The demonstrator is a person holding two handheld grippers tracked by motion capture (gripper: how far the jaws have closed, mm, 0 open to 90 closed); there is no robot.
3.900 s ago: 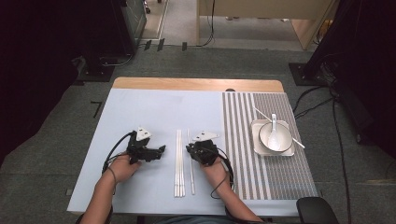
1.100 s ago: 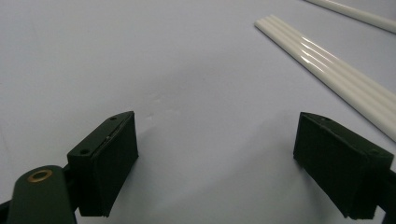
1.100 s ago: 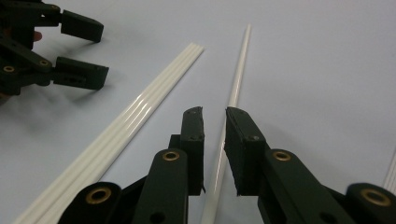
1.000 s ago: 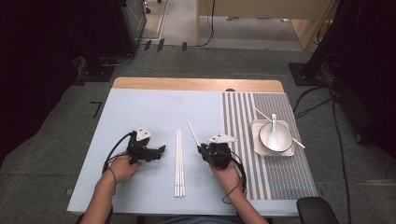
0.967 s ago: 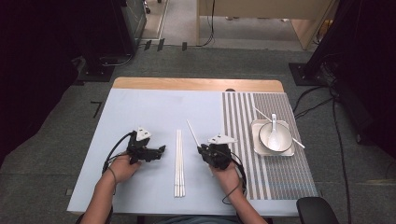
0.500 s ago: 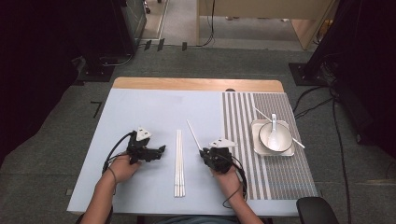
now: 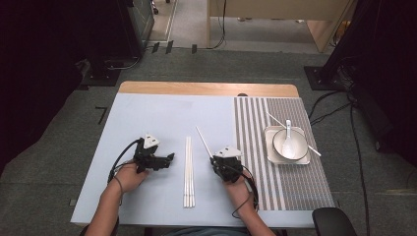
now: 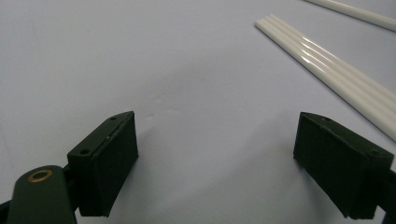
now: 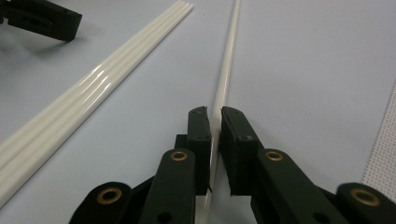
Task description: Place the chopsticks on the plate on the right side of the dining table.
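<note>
Pale blue table (image 7: 162, 113) under my forearms. My right gripper (image 9: 214, 122), jaws just closing, pinches single white chopstick (image 9: 227, 60), angled away. My left gripper (image 8: 215, 154) wide open, empty, beside three-chopstick bundle (image 7: 189, 169). Farther right: striped mat (image 7: 255, 123), bowl (image 7: 281, 145) with spoon (image 7: 288, 140).

A light blue mat (image 7: 162, 118) covers most of the table in front of me, and a strip of bare wooden tabletop (image 7: 206, 88) shows along its far edge. To the right lies a grey-and-white striped placemat (image 7: 255, 128). On it rests a square white plate (image 7: 269, 147) carrying a white bowl (image 7: 280, 147), with a white spoon (image 7: 288, 140) standing in the bowl.
</note>
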